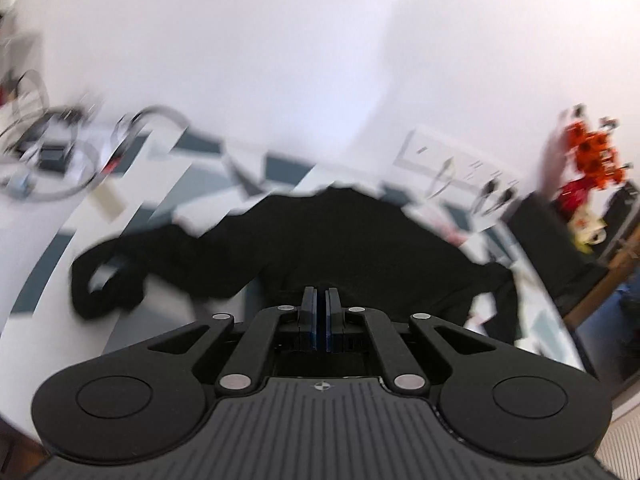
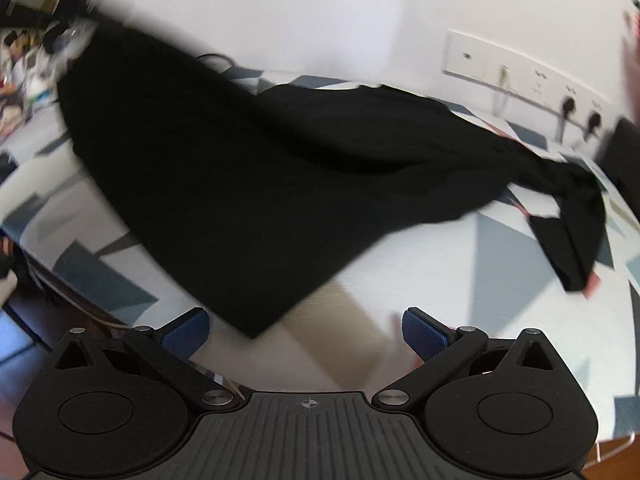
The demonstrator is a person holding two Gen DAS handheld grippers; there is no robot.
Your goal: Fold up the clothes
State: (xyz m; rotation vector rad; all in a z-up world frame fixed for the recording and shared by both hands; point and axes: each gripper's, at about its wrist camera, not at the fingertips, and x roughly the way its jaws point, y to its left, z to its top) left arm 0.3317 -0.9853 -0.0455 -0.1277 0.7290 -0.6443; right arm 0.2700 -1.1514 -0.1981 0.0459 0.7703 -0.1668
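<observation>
My left gripper [image 1: 321, 298] has its jaws pressed together, and as far as I can judge they pinch an edge of the black garment [image 1: 340, 240]: the dark cloth begins right at the fingertips and spreads away from them, though black on black hides the exact bite. My right gripper [image 2: 306, 330] has its jaws wide apart and empty; the blue pads [image 2: 424, 334] stand clear of everything.

In the right wrist view the black garment [image 2: 280, 168] hangs as a raised sheet, high at the far left and sagging to a low corner that dips just beyond my open jaws, a little left of their middle. From there its long axis runs away to the right, where a bunched sleeve [image 2: 576, 216] trails down onto the patterned counter [image 2: 460, 264].

So the right hand is the nearer one to that free corner, and the coming move, I reckon, turns on it: the corner lies ahead and slightly left of the gap. Both grippers tilt down toward the counter. The picture is smeared, so the corner's edge is uncertain.
</observation>
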